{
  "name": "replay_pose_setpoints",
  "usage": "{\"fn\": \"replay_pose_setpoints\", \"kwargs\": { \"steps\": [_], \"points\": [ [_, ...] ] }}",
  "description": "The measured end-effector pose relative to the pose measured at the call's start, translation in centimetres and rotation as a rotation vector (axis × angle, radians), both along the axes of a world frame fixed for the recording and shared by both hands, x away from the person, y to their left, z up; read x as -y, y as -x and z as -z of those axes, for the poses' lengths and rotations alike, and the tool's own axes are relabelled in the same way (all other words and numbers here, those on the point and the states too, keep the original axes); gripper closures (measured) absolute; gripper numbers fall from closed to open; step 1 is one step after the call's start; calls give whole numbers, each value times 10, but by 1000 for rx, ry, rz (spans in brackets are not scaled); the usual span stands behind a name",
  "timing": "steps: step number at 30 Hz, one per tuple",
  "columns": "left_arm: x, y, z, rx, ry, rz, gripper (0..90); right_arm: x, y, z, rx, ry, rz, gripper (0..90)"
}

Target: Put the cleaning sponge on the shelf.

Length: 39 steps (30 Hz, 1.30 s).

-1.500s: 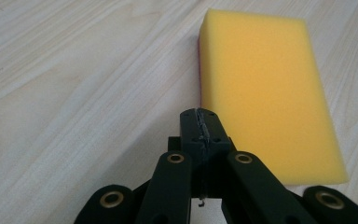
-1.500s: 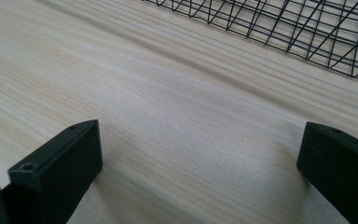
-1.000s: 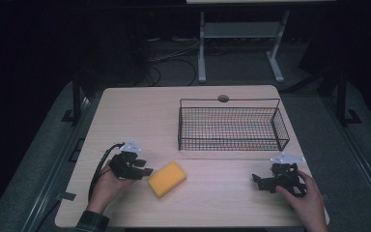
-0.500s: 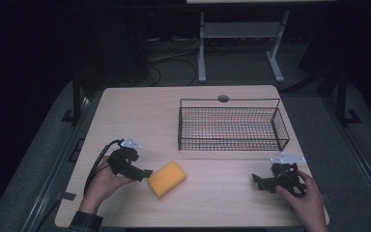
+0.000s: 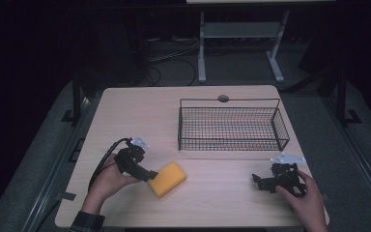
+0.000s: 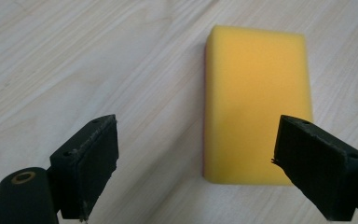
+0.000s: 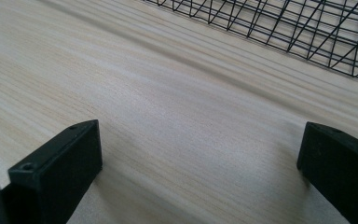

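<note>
Lying flat on the table [image 5: 125, 111] just ahead of the wide-open, empty left gripper [image 6: 196, 163], long axis running away along the jaws, probably slightly off-centre toward one jaw: yellow sponge [image 6: 256, 100], far nearer than to the open, idle right gripper [image 5: 261, 181].
</note>
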State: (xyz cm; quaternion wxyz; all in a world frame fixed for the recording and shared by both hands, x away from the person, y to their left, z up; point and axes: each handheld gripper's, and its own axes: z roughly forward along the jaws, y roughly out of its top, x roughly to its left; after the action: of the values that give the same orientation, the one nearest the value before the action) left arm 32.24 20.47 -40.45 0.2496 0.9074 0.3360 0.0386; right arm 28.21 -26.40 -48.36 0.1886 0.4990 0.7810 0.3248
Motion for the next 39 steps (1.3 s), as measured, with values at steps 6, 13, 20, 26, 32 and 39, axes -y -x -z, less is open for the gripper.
{"fn": "replay_pose_setpoints", "kwargs": {
  "steps": [6,13,20,26,32,39],
  "points": [
    [12,2,0,-8,-7,26,134,0,0,0,1,0,0,0],
    [27,3,3,-16,-24,52,134,0,0,0,1,0,0,0],
    [46,4,9,-39,-55,82,137,0,0,0,0,0,0,0],
    [57,5,15,-48,-78,97,138,0,0,0,0,0,0,0],
    [68,7,24,-46,-100,116,138,0,0,0,0,0,0,0],
    [72,7,32,-46,-139,127,137,0,0,0,0,0,0,0]
  ]
}}
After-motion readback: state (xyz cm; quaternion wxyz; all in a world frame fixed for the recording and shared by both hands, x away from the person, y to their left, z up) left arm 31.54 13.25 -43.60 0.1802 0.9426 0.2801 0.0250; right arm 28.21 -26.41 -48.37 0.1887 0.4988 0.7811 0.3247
